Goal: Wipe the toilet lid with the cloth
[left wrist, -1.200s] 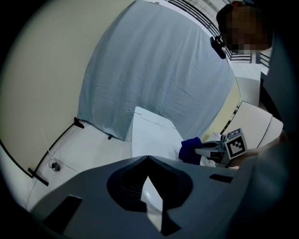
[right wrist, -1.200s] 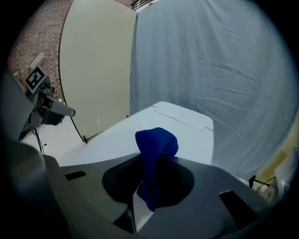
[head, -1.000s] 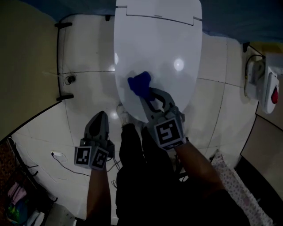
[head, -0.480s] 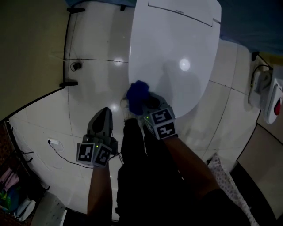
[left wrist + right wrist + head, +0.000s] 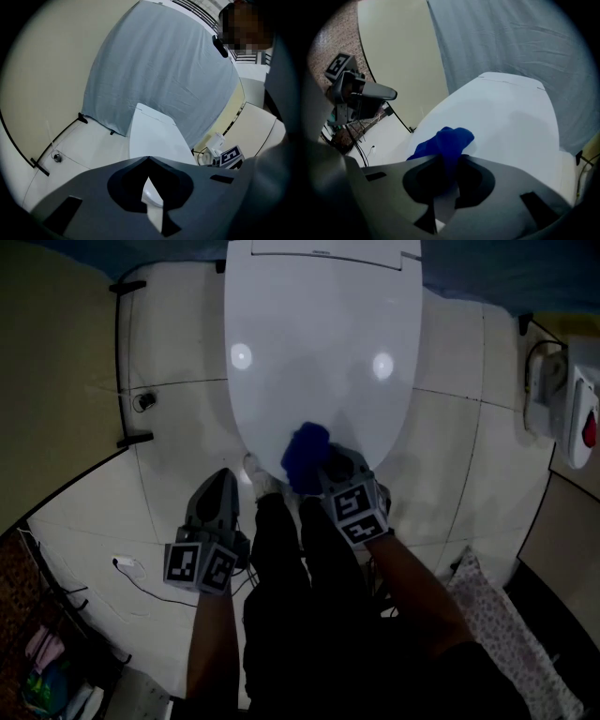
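Note:
The white toilet lid (image 5: 323, 352) lies closed ahead of me. A blue cloth (image 5: 305, 457) rests bunched on the lid near its front edge. My right gripper (image 5: 322, 468) is shut on the blue cloth and presses it to the lid. In the right gripper view the cloth (image 5: 443, 145) bulges out between the jaws of the right gripper (image 5: 449, 158), with the lid (image 5: 511, 117) stretching beyond. My left gripper (image 5: 217, 491) hangs shut and empty over the floor tiles, left of the toilet. In the left gripper view its tips (image 5: 148, 158) meet in front of the lid (image 5: 152, 136).
A blue-grey curtain (image 5: 164, 75) hangs behind the toilet. A wall unit with a red button (image 5: 567, 413) is at the right. A cable and plug (image 5: 127, 566) lie on the floor at the left. The person's dark-trousered legs (image 5: 300, 596) stand before the bowl.
The right gripper has drawn the cloth from the middle of the lid back to its front edge, then a little right along it. The left gripper has stayed where it was.

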{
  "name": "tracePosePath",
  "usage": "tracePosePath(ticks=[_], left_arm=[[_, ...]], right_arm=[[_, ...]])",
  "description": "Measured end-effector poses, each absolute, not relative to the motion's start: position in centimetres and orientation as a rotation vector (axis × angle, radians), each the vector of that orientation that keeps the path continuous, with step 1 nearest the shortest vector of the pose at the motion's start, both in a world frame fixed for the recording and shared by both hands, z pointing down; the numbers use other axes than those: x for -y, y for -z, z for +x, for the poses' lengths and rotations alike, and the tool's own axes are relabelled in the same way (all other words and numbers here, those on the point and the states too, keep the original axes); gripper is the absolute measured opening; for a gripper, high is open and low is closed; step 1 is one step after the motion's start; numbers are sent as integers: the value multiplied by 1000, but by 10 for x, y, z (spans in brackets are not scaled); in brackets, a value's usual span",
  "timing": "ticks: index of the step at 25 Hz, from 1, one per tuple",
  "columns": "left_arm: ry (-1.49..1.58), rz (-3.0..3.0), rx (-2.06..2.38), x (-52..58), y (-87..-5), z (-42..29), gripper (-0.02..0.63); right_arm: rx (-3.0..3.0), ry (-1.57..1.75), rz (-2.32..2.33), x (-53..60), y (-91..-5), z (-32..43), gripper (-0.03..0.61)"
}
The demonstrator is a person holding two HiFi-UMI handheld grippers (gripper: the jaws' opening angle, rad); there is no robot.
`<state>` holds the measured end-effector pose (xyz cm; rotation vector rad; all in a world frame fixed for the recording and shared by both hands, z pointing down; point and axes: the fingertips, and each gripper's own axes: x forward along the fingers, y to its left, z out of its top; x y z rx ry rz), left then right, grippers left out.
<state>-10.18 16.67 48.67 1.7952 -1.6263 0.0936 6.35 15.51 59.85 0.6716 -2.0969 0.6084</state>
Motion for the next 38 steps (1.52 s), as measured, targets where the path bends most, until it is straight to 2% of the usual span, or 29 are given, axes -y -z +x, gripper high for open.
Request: tracePosePath(ticks=[11, 22, 26, 32, 38], left_arm=[[-156, 1909, 1507, -146, -486, -50, -12], [-186, 1980, 1485, -143, -460, -48, -12], [-186, 1993, 1513, -158, -409, -64, -12], [-88, 2130, 1602, -142, -300, -82, -12], [133, 2117, 1705, -163, -176, -112, -11]], right_arm=[[1993, -570, 869, -146, -599, 181, 55], [1887, -588, 1068, -133, -584, 242, 54], [1985, -594, 1142, -139, -515, 243, 54], [2164, -594, 1388, -110, -362, 266, 54], [2345, -463, 1616, -117, -204, 293, 54]])
